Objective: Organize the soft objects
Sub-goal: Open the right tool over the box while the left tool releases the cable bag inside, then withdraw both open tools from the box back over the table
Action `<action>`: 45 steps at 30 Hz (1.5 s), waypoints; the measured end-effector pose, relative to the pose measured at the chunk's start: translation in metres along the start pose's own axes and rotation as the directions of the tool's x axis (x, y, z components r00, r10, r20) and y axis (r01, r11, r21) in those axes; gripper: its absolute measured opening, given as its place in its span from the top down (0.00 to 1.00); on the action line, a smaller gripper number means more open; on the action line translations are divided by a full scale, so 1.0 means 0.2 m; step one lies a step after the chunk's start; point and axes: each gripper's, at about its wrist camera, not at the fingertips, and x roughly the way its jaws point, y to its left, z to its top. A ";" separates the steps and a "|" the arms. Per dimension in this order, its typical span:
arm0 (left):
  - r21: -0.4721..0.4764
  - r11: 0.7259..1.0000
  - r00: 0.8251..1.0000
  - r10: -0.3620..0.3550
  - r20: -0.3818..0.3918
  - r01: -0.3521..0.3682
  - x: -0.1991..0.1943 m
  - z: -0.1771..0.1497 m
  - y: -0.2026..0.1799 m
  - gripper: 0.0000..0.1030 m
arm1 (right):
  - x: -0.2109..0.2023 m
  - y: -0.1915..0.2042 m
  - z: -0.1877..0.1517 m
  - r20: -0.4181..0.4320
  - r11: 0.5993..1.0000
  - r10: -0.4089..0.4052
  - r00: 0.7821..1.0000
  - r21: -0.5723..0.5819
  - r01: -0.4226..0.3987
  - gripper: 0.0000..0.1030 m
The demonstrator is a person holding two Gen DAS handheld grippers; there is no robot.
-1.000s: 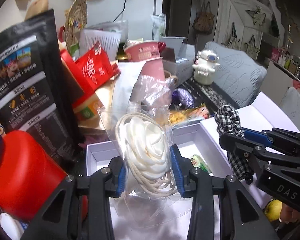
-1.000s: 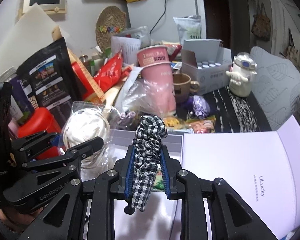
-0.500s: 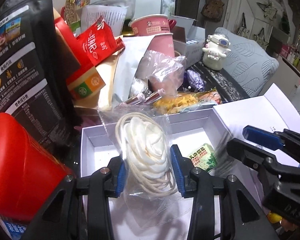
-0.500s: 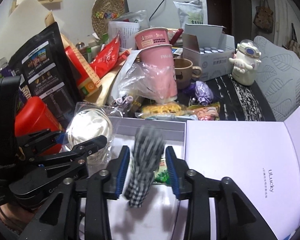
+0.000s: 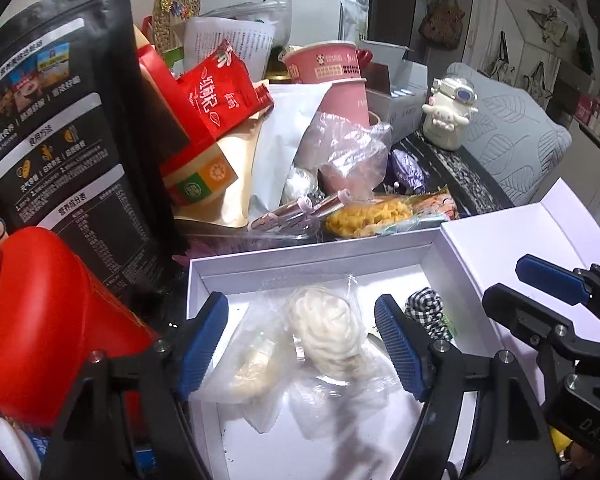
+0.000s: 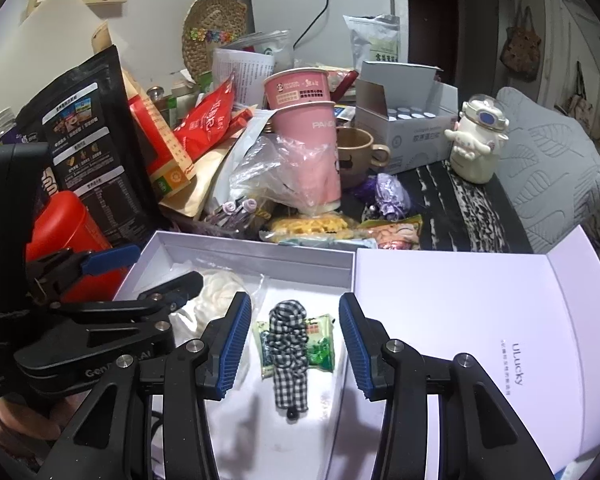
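Both fingers spread, loads dropped | bagged white scrunchie [image 5: 324,330] below left gripper [image 5: 302,348], left in gift box [image 6: 256,254] | checked scrunchie [image 6: 289,350] below right gripper [image 6: 292,346], long axis near-far

Both jaws opened, dropping scrunchie [image 6: 289,350] and bagged cord [image 5: 327,332].

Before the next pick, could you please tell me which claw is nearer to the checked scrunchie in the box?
Right. The right claw is open directly over the scrunchie, which lies between its fingers; the left claw is open beside it, over the bagged white item.
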 end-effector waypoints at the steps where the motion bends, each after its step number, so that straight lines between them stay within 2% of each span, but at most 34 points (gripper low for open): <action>1: -0.002 1.000 1.000 -0.001 0.007 0.001 -0.01 0.00 0.00 0.27 | -0.01 0.00 0.00 0.006 1.000 -0.005 1.000 -0.002 0.005 0.56; 13: 0.019 1.000 0.994 -0.008 0.108 0.006 -0.22 0.04 -0.03 0.27 | -0.18 0.02 0.02 0.081 1.000 -0.003 0.997 -0.014 0.004 0.56; 18: 0.037 0.999 0.985 -0.002 0.174 -0.005 -0.38 0.03 -0.06 0.27 | -0.29 0.04 0.01 0.128 1.000 -0.005 0.992 -0.019 0.007 0.56; 20: 0.039 0.999 0.981 0.002 0.195 -0.010 -0.44 0.02 -0.07 0.27 | -0.35 0.04 0.00 0.148 1.000 -0.001 0.989 -0.021 0.004 0.53; 26: 0.050 0.998 0.969 -0.034 0.244 0.022 -0.64 -0.03 -0.10 0.27 | -0.51 0.09 -0.05 0.191 0.999 0.000 0.982 -0.044 0.008 0.52; 29: 0.057 0.998 0.965 -0.033 0.262 0.018 -0.73 -0.05 -0.12 0.27 | -0.60 0.10 -0.07 0.214 0.999 -0.006 0.977 -0.046 0.016 0.44; 33: 0.066 0.998 0.958 -0.031 0.285 0.013 -0.85 -0.09 -0.14 0.26 | -0.73 0.12 -0.12 0.239 0.998 -0.017 0.971 -0.046 0.029 0.40; 35: 0.068 0.997 0.955 -0.039 0.293 0.020 -0.91 -0.12 -0.15 0.21 | -0.78 0.13 -0.14 0.249 0.998 -0.018 0.968 -0.046 0.031 0.34; 37: 0.065 0.998 0.953 -0.044 0.301 0.025 -0.96 -0.14 -0.15 0.21 | -0.85 0.14 -0.16 0.261 0.999 -0.017 0.965 -0.044 0.029 0.31; 45: 0.068 0.997 0.944 -0.057 0.324 0.037 -1.17 -0.27 -0.17 0.21 | -1.10 0.19 -0.29 0.300 0.998 -0.019 0.954 -0.045 0.034 0.25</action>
